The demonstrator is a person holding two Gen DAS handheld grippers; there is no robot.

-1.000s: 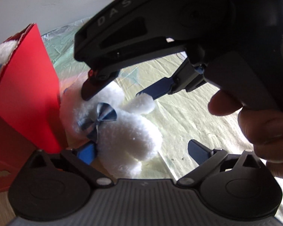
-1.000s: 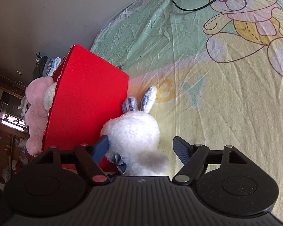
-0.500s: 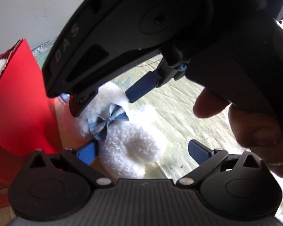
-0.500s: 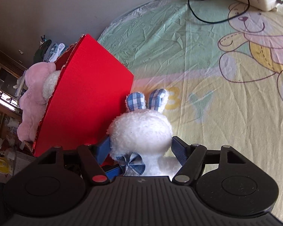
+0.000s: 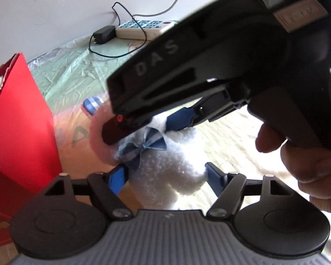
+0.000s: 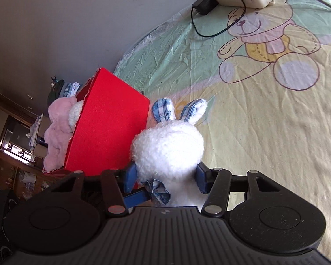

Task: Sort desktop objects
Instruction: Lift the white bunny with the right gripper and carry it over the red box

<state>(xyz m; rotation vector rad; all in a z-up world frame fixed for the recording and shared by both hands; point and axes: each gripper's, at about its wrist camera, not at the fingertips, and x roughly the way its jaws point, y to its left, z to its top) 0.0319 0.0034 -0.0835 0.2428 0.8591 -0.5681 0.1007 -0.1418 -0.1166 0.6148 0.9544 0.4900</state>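
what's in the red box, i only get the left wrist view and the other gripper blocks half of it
observer: a pink plush toy sticks out of the open top of the red box.
operator: are the right jaws on the bunny
observer: yes. The right gripper is closing, with its jaws against the white bunny just under its head.
operator: anything beyond the bunny
observer: only sheet, with a printed teddy bear further back.

The right tongs (image 5: pixel 141 128) hide the white rabbit's (image 5: pixel 178 154) face.
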